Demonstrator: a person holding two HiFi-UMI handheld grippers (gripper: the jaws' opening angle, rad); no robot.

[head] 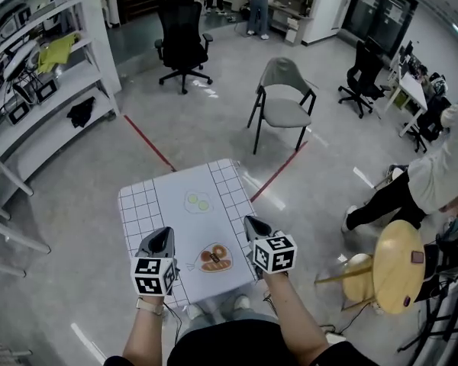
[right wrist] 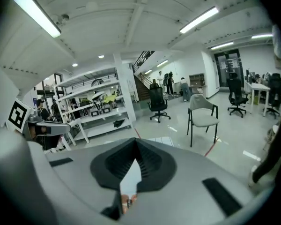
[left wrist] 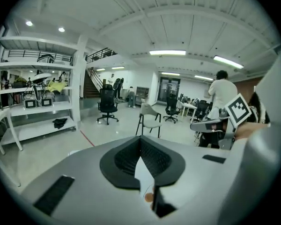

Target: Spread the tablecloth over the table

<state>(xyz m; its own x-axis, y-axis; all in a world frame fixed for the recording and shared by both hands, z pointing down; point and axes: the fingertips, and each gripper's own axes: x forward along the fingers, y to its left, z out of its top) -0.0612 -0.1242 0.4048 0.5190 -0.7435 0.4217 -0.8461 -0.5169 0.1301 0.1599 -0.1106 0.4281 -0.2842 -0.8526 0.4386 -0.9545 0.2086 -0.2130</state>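
The tablecloth (head: 185, 212) is white with a checked border and printed food pictures. In the head view it stretches away from me, its far corners pointing toward the grey chair. No table shows beneath it. My left gripper (head: 162, 235) is shut on the near left edge and my right gripper (head: 253, 224) on the near right edge, both at about the same height. A white sliver of the cloth (left wrist: 143, 173) is pinched in the left gripper (left wrist: 140, 139) in its own view. The right gripper (right wrist: 135, 143) likewise clamps a sliver of the cloth (right wrist: 130, 180).
A grey chair (head: 284, 102) stands just beyond the cloth, a black office chair (head: 182, 36) farther back. White shelving (head: 42, 90) lines the left. A round wooden table (head: 398, 266) and a bending person (head: 435, 170) are at the right. Red tape lines (head: 149, 144) cross the floor.
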